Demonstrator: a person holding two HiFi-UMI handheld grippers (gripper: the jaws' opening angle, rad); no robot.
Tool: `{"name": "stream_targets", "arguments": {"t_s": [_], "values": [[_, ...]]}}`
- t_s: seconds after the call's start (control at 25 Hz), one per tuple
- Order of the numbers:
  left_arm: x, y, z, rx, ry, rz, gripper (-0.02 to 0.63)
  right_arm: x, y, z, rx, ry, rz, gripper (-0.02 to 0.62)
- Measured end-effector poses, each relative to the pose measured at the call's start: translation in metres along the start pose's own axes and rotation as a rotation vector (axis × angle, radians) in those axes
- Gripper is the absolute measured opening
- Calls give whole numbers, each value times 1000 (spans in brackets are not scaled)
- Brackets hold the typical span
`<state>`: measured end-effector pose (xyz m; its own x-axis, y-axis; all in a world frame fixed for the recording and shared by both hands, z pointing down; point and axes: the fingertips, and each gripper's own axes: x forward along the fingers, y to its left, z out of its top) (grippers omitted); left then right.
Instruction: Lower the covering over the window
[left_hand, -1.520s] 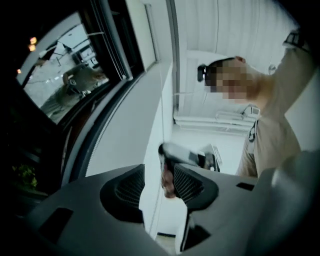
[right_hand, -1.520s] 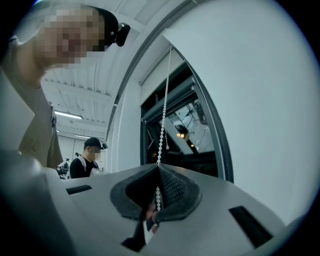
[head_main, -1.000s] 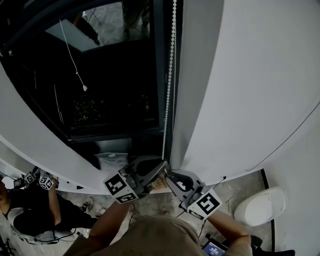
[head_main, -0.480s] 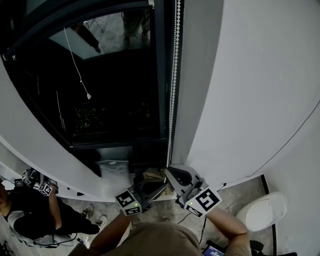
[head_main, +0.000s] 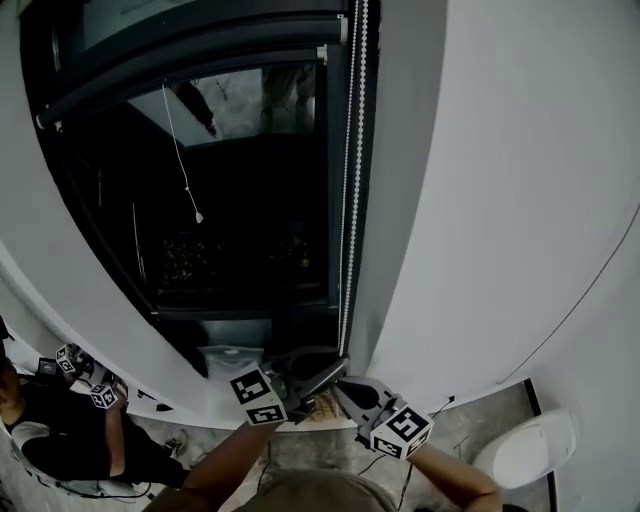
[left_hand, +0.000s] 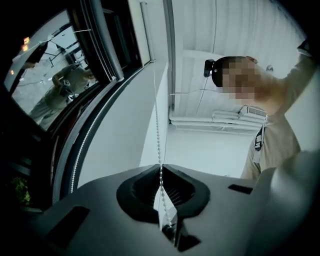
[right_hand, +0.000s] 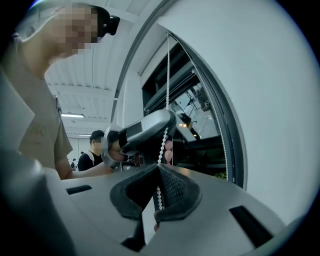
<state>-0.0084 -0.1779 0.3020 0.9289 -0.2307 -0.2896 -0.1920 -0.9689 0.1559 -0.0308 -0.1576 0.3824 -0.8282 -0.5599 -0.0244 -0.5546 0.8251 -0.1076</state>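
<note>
working the bead chain (head_main: 348, 200) hand over hand was the step here, as far as i could judge. the right gripper (right_hand: 159, 166) was clamped tight on the chain, with beads running down between its pads. the left gripper (left_hand: 160, 168) sat just above it on what looked like the same strand. its jaws had just been easing open, though the tips looked pinched on the beads, with the chain threaded between them. the roller blind (head_main: 190, 82) hung far above both grippers, its lower edge near the top of the dark window (head_main: 250, 220), so most of the lowering was left to do.

my take on doing it well: the right one needed to keep its bite before the left let go fully, or the chain would've gone slack. the left would then want to slide up and re-pinch squarely on the beads. pulls ought to have run straight down along the chain, not out from the wall (head_main: 500, 200). the second strand ran right beside the held one, so it was easy to nip both.
</note>
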Motion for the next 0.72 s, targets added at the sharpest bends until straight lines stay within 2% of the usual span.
{"name": "stream_targets", "arguments": {"t_s": [0.12,0.16,0.2,0.24,0.36,0.52,0.56,0.6,0.64,0.72], "values": [[-4,4,-1,61,12,64,25,-21,-8,6,-26,-28,-40,8],[-10,9,-2,95,20,98,25,-32,-12,14,-25,-57,-59,39],[-15,14,-6,116,33,127,25,-41,-17,25,-17,-91,-77,98],[-21,18,-14,118,52,144,25,-46,-21,39,-13,-123,-90,115],[-31,14,-66,57,140,137,25,-33,-19,72,-78,-166,-81,117],[-36,-14,-128,-54,192,79,25,-3,-13,77,-179,-113,-72,117],[-37,-20,-136,-66,195,65,25,0,-12,73,-187,-95,-74,104],[-39,-23,-141,-69,201,56,25,3,-11,69,-180,-82,-74,49],[-41,-24,-145,-66,209,51,25,4,-11,66,-160,-79,-70,29],[-47,-21,-145,-57,213,43,25,1,-13,64,-112,-97,-65,17]]}}
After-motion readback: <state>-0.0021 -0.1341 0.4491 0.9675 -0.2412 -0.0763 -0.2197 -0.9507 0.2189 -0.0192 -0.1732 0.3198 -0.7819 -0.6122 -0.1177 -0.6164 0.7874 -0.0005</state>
